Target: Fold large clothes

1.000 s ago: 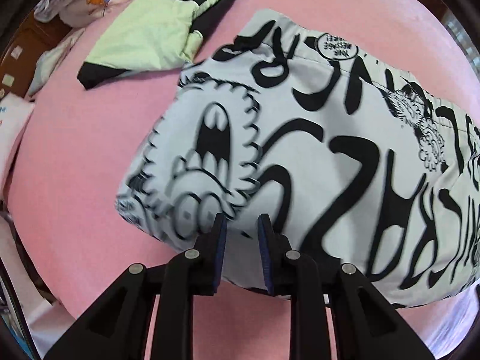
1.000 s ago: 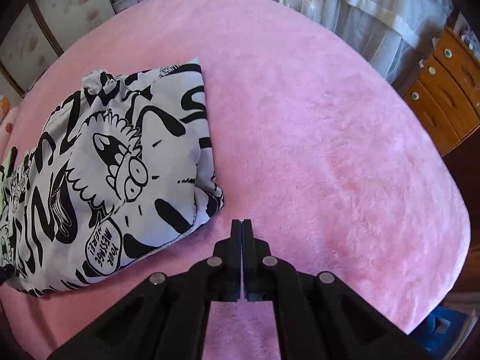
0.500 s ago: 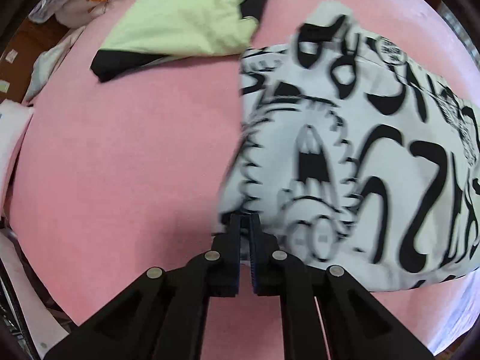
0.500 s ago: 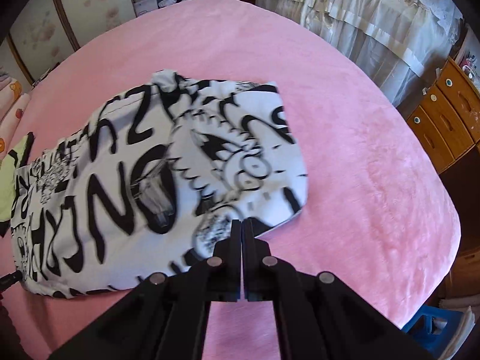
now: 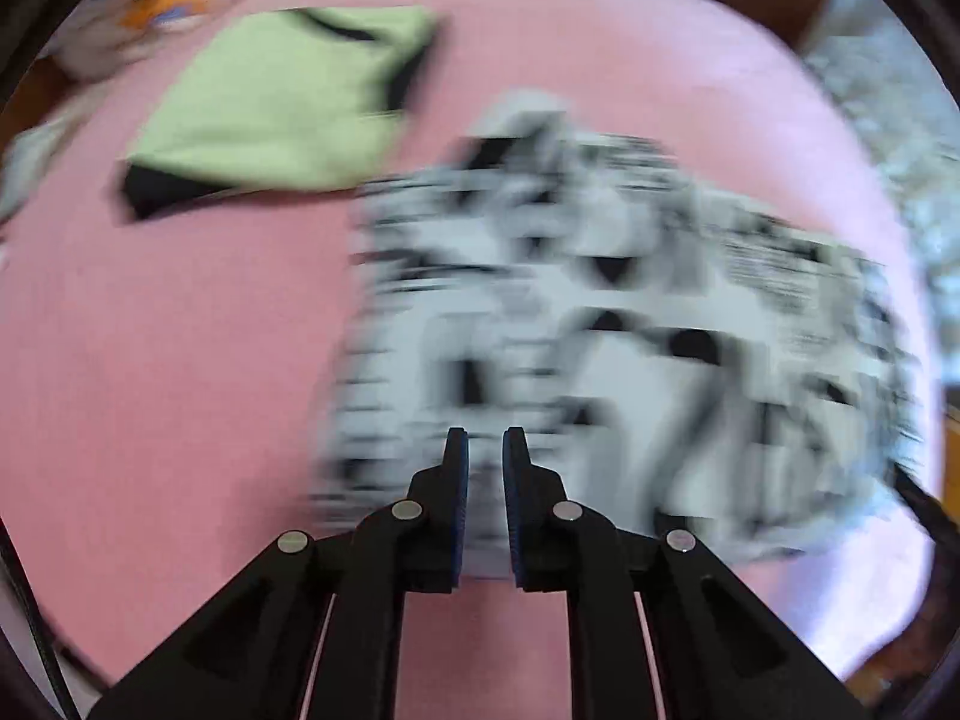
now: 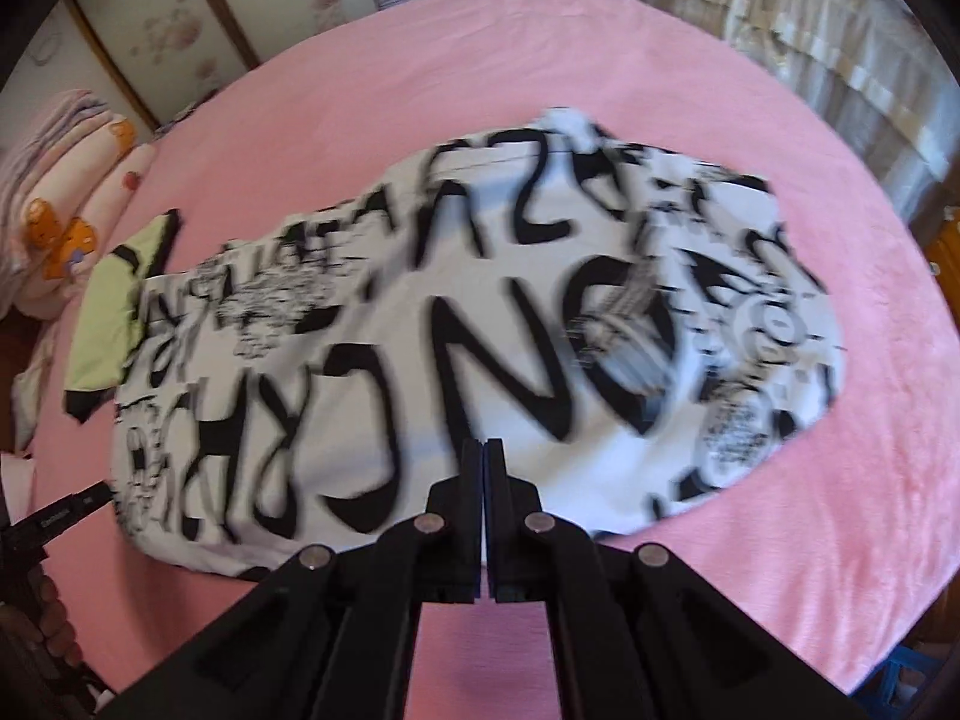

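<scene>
Both grippers tilt steeply down over the printed garment on the pink bed.

The left gripper [image 5: 485,441] has its jaws parting, a slim gap showing, nothing pinched. The right gripper [image 6: 485,450] has jaws pressed together, empty. The black-and-white garment [image 6: 468,348] fills mid-frame on the pink blanket [image 6: 840,480]; a folded green garment [image 5: 282,102] lies upper left.

This is a bedroom in a home. A wide pink plush blanket [image 6: 372,120] covers a bed that fills most of both views. At the far left lie rolled quilts [image 6: 66,192] printed with orange cartoon bears. Behind the bed stand floral-patterned sliding doors [image 6: 180,30]. On the far right hang cream lace-trimmed curtains [image 6: 810,42], and a wooden dresser edge [image 6: 945,252] shows at the right.
</scene>
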`<state>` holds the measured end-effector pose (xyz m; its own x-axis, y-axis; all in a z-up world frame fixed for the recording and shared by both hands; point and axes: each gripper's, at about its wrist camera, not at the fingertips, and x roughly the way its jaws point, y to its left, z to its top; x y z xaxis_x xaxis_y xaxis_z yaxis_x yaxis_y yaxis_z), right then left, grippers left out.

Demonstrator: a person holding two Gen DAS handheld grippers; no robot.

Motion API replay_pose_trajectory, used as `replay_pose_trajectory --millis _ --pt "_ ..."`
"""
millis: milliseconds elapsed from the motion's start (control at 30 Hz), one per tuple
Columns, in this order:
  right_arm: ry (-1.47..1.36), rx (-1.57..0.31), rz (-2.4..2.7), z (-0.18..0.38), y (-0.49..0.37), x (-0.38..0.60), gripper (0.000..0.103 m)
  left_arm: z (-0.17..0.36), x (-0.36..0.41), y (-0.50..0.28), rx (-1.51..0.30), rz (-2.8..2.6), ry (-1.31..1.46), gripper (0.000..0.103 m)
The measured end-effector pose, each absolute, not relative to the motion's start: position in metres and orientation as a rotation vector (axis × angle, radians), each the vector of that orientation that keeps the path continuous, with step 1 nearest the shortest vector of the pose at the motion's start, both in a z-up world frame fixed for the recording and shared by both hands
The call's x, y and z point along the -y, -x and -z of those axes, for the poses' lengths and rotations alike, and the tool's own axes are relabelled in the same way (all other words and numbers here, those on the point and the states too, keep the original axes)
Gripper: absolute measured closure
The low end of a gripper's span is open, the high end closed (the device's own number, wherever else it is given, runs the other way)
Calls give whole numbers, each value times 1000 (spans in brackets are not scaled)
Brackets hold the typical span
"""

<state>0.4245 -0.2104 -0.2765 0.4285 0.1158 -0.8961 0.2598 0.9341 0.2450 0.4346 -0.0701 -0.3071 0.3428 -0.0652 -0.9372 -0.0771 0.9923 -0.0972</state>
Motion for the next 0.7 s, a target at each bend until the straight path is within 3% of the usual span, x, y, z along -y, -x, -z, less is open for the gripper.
replay_pose_trajectory --millis 333,500,700 --pt "-339 -1103 -184 290 -470 147 103 337 210 -450 -1293 332 137 93" --pt "-274 -1156 -200 334 -481 154 103 375 223 -454 -1304 261 111 98" --pt "-279 -1108 -159 338 -484 207 103 383 192 -466 -1285 227 271 102"
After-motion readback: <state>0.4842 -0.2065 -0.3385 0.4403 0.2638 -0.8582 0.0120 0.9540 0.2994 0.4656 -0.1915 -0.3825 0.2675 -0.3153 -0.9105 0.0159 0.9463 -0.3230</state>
